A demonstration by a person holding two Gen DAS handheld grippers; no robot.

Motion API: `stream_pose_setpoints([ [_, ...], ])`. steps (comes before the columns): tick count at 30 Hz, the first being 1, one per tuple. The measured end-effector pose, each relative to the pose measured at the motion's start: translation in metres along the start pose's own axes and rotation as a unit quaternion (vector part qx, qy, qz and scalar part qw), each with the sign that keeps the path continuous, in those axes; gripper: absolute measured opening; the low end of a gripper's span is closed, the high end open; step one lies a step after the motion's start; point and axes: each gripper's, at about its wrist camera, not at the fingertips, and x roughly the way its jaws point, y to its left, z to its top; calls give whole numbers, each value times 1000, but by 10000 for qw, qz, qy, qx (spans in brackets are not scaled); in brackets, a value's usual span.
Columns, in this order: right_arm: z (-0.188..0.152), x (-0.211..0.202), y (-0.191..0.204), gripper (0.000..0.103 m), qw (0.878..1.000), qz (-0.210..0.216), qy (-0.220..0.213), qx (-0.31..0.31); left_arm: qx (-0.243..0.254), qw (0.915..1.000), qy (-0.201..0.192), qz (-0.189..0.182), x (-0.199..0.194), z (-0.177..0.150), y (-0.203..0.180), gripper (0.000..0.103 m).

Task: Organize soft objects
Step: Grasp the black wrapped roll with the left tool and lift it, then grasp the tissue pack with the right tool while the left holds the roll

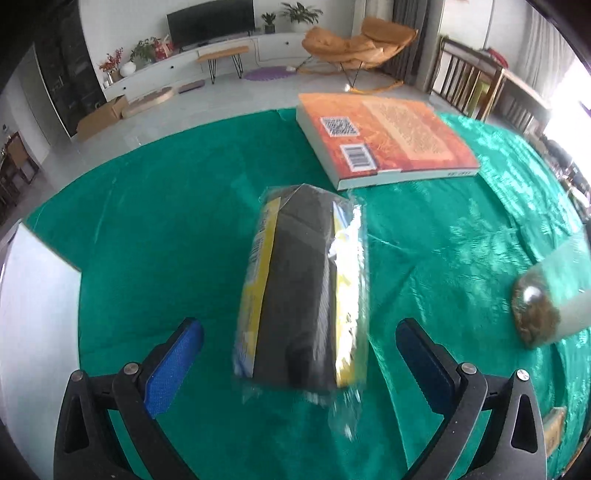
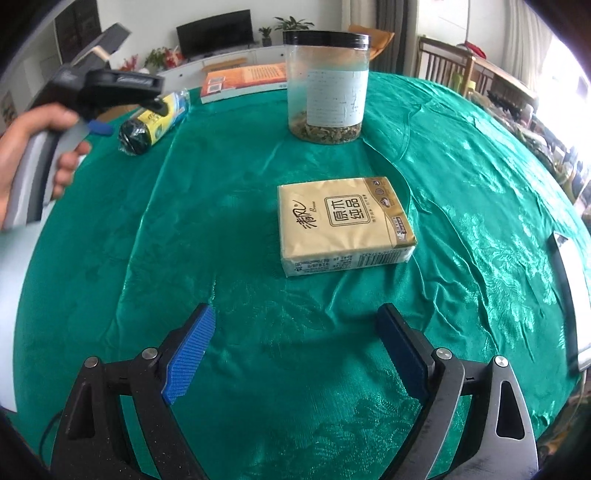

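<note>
- While its blue-padded jaws stand wide apart, the left gripper straddles the roll of black bags without touching it; the roll lies lengthwise on the green tablecloth, its clear wrapper loose at the ends.
- Seen from the right wrist, that roll sits near the far left edge of the table, with the person's left hand wrapped around the grey handle just beside it.
- Spread just as wide, the right gripper hovers over bare cloth, with the tissue pack lying flat ahead of it, apart from the fingertips.
- Beyond the pack stands a clear jar with a black lid, upright, dried matter at its bottom.
- An orange book lies flat at the far edge.
- Behind the table are a television, a white cabinet and an orange lounge chair.
</note>
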Motion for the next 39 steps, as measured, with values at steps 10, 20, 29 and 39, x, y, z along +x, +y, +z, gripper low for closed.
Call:
stream_pose_setpoints([
  [10, 2, 2, 2, 91, 10000, -39, -28, -81, -375, 9992, -105, -104, 9, -4, 17, 56],
  [20, 3, 1, 1, 91, 10000, 15, -8, -62, -661, 9966, -227, -431, -68, -149, 17, 57],
  [29, 2, -21, -75, 90, 9896, 380, -169, 1377, -38, 9990, -300, -320, -102, -226, 15, 57],
  [39, 33, -1, -72, 91, 9366, 1840, 254, 2973, 349, 9983, -471, -74, -97, -228, 3, 71],
])
